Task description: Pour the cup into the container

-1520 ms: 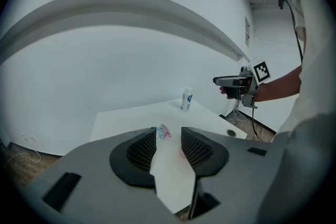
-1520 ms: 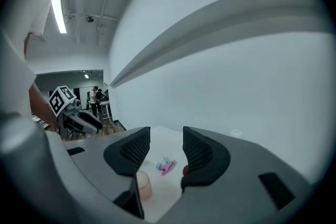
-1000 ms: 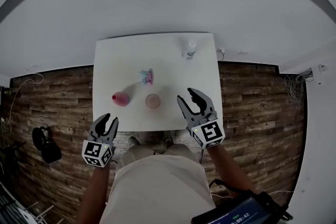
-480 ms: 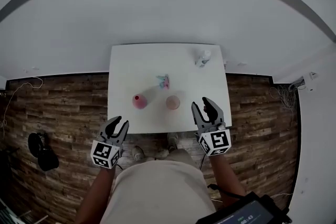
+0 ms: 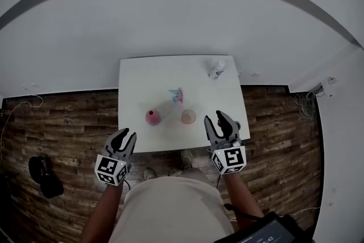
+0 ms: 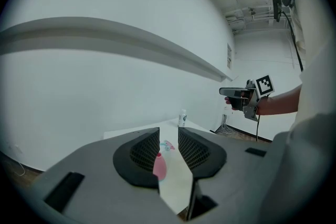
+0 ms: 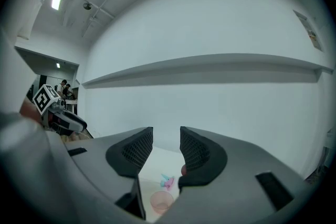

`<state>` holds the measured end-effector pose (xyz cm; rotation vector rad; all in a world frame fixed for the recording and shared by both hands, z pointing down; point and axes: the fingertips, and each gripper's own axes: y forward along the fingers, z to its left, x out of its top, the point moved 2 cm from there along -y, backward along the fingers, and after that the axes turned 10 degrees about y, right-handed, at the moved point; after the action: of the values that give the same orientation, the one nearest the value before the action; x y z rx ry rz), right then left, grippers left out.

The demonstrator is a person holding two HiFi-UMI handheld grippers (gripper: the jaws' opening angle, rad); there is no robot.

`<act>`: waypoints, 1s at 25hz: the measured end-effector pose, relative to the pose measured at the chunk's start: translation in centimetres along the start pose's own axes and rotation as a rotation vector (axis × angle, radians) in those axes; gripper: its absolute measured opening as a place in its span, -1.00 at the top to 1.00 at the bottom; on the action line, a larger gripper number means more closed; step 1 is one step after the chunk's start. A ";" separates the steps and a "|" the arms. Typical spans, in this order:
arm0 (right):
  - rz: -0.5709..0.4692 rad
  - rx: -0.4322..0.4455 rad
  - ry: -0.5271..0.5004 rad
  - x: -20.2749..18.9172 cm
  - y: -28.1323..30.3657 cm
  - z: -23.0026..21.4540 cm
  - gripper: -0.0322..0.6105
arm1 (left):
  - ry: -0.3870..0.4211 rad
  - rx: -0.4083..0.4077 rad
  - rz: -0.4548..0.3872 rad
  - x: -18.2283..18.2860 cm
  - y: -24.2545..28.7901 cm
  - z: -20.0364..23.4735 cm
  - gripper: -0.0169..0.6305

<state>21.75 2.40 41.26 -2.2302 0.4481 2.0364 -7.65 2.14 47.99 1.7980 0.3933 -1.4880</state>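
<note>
On the white table (image 5: 170,74) an opaque pink cup (image 5: 152,117) stands left of a pale translucent pink container (image 5: 188,116). My left gripper (image 5: 125,136) hovers at the table's front left corner, apart from both. Its jaws have just been closing and are still open, with nothing between them. The left gripper view shows the pink cup (image 6: 159,165) far off through their gap. My right gripper (image 5: 219,120) hangs over the front right edge, open and empty. The container (image 7: 160,201) lies below and beyond its jaws.
A small blue and pink object (image 5: 176,95) lies behind the two cups. A white bottle (image 5: 215,70) stands at the table's far right corner. A white wall rises behind the table, wood flooring surrounds it, and cables (image 5: 310,102) run along the right wall.
Both grippers have shifted and risen slightly near the table's front edge while the head view swung. The left jaws have narrowed a little. The cups have not moved.
</note>
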 end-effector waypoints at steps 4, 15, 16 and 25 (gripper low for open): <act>-0.023 -0.001 -0.031 1.1 0.4 -1.8 0.38 | 0.008 -0.001 0.003 0.8 1.8 -0.6 0.57; -0.037 0.108 -0.247 1.8 0.9 -5.7 0.38 | -0.024 0.073 0.025 2.4 7.6 -5.1 0.58; -0.033 0.119 -0.252 1.6 0.8 -6.1 0.38 | -0.020 0.087 0.028 2.5 8.0 -5.5 0.58; -0.011 0.204 -0.245 0.5 1.8 -9.5 0.38 | -0.034 0.200 0.053 2.9 10.3 -8.4 0.60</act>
<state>30.38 -1.85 41.98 -1.8368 0.5869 2.1143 5.76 0.58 49.17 1.9189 0.1827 -1.5647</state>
